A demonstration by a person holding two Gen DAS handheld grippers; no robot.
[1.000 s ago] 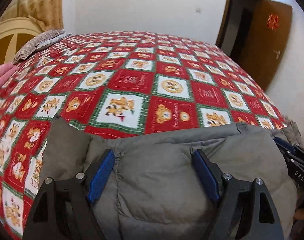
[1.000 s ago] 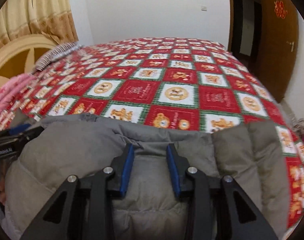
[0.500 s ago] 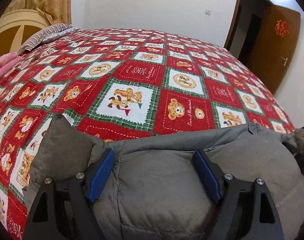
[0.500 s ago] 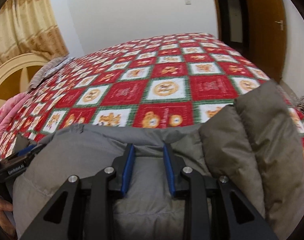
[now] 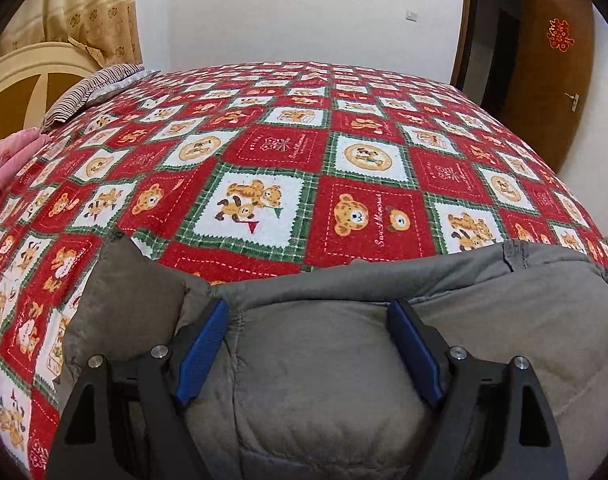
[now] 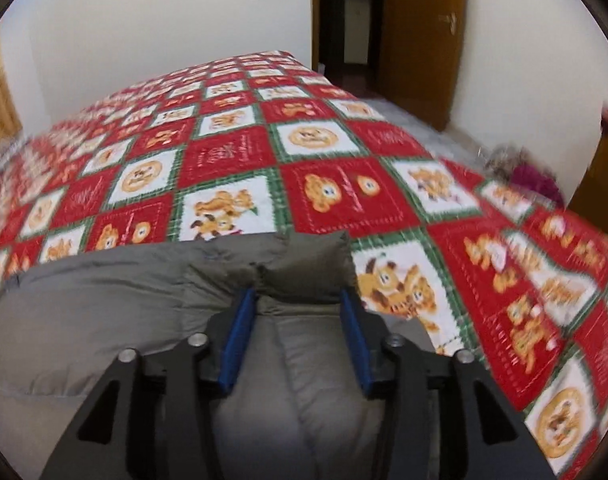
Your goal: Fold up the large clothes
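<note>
A grey padded jacket (image 5: 327, 364) lies bunched at the near edge of the bed. My left gripper (image 5: 309, 312) stands open over the jacket, its blue pads (image 5: 202, 344) wide apart with a thick fold bulging between them. In the right wrist view the jacket (image 6: 104, 300) fills the lower left. My right gripper (image 6: 300, 300) has opened, its blue pads (image 6: 238, 340) either side of a jacket fold, with a corner of the jacket sticking up just past the tips.
The bed carries a red, white and green bear-pattern quilt (image 5: 288, 152). A striped pillow (image 5: 92, 88) and a pink blanket (image 5: 8, 160) lie at the left by the headboard. A brown door (image 5: 551, 72) stands at the right. A purple bundle (image 6: 531, 176) lies on the floor.
My right gripper has opened from a tight grip on the jacket and swung to the right. My left gripper stays open and the jacket has settled lower on the quilt.
</note>
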